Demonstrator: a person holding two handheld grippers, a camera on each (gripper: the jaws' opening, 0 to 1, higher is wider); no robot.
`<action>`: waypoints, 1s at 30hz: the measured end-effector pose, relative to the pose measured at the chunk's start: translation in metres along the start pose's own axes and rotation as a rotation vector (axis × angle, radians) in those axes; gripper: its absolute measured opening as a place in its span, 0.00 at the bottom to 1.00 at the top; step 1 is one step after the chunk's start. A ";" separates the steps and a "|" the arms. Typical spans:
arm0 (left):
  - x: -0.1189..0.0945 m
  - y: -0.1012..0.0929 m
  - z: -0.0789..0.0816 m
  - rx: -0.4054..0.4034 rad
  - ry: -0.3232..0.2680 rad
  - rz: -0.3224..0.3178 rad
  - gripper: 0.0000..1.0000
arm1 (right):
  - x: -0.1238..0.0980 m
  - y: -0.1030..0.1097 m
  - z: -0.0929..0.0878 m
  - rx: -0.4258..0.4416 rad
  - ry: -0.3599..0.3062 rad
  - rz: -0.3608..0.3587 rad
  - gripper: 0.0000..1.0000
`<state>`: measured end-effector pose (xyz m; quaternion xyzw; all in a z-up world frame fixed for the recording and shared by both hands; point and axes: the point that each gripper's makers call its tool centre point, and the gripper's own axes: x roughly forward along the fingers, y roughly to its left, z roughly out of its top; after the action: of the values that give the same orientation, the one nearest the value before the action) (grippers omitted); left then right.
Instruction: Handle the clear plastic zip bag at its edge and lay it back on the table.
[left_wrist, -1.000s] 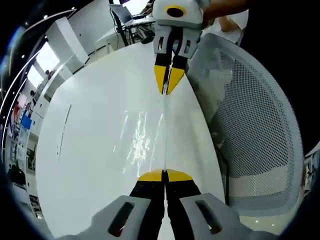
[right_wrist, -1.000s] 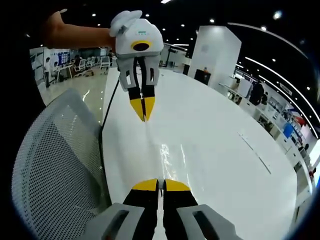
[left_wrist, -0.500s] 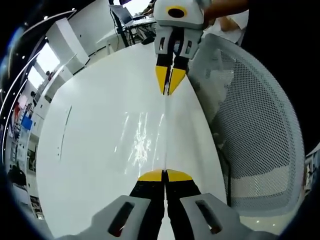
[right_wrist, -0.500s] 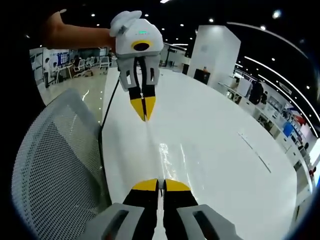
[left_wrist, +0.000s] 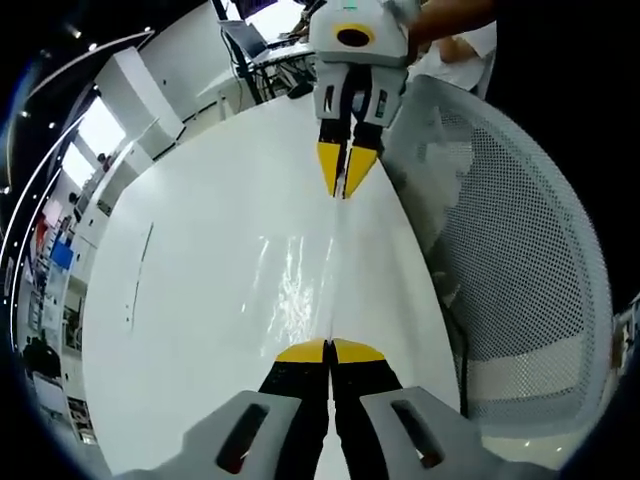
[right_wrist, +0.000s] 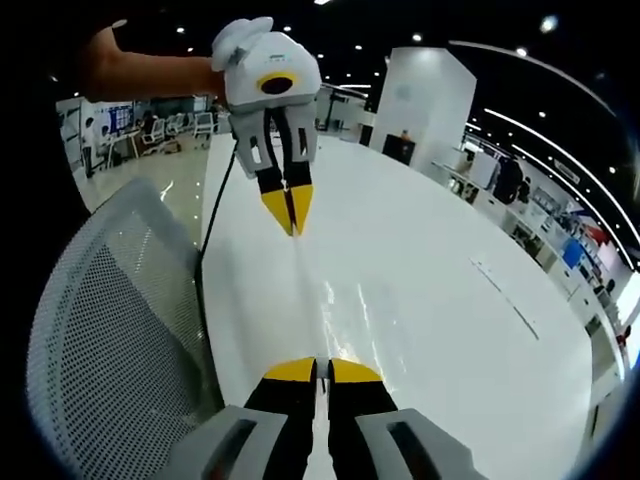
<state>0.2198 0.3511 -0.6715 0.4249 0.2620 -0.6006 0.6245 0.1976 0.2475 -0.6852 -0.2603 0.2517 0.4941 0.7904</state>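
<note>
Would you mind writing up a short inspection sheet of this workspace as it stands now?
Surface: white glossy table, bare apart from the bag and a thin grey line mark.
Job's things: clear plastic zip bag stretched between the two grippers, held along one edge; whether it touches the table cannot be told.
Clutter: nothing seen.
Grippers: left gripper shut on the bag's near end; right gripper shut on the far end, facing it.
Cables: a dark cable runs along the table edge beside the chair.
Surroundings: grey mesh chair against the table; open office with desks, ceiling lights, a white column.
</note>
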 end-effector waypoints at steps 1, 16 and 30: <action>0.000 0.000 0.000 0.001 0.000 0.000 0.00 | 0.000 0.001 0.000 0.003 0.000 0.001 0.00; 0.000 -0.002 -0.001 0.006 -0.003 -0.008 0.00 | -0.006 0.001 -0.005 0.044 0.000 0.009 0.06; 0.002 -0.002 0.000 0.012 -0.001 -0.004 0.00 | -0.015 -0.007 0.021 0.079 -0.021 0.039 0.17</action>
<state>0.2178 0.3502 -0.6735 0.4279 0.2587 -0.6036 0.6210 0.2008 0.2491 -0.6587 -0.2186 0.2676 0.5018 0.7930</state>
